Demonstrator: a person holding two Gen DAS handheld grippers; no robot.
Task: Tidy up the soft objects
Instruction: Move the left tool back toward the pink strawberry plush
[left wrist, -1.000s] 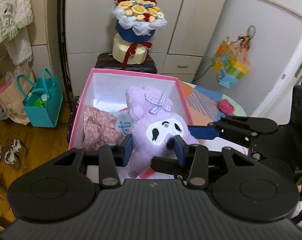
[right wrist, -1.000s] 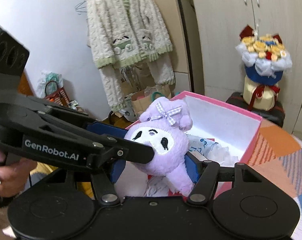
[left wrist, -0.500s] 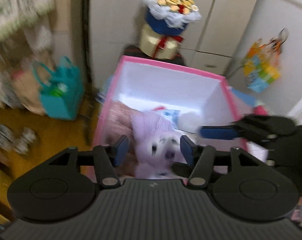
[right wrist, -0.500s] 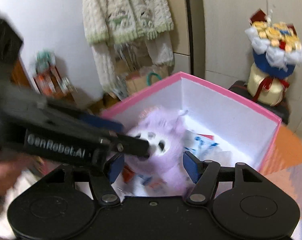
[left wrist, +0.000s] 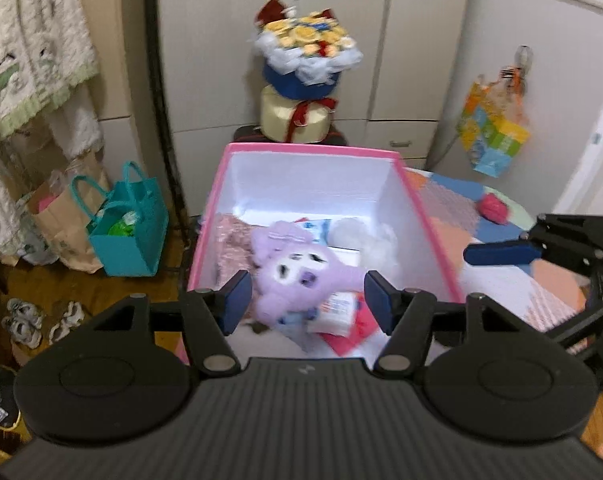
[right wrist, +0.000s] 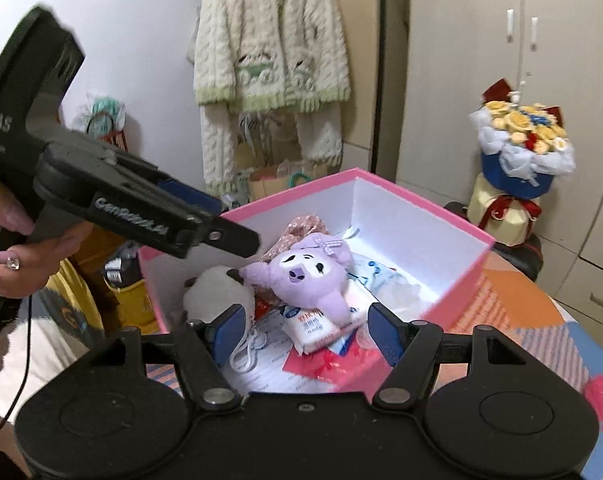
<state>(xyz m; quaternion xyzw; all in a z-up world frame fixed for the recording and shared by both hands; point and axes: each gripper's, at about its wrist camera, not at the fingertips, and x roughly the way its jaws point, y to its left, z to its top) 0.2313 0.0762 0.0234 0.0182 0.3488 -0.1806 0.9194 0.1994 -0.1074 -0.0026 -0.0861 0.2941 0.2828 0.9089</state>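
Left camera: the left gripper [left wrist: 306, 300] is opening, its jaws clear of one purple plush toy [left wrist: 301, 272] lying inside one pink box [left wrist: 429, 224]. Right camera: the right gripper [right wrist: 307, 332] is opening too, pinching nothing, above the same toy [right wrist: 305, 276] beside one white plush [right wrist: 213, 292].

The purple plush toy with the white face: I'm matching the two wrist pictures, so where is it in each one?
Left wrist view: the purple plush toy lies low in the middle, inside the pink box, just beyond the jaws.
Right wrist view: the toy lies at the centre, in the same box, beside a white plush.
Shared landmark: the flower bouquet in blue wrap behind the box.
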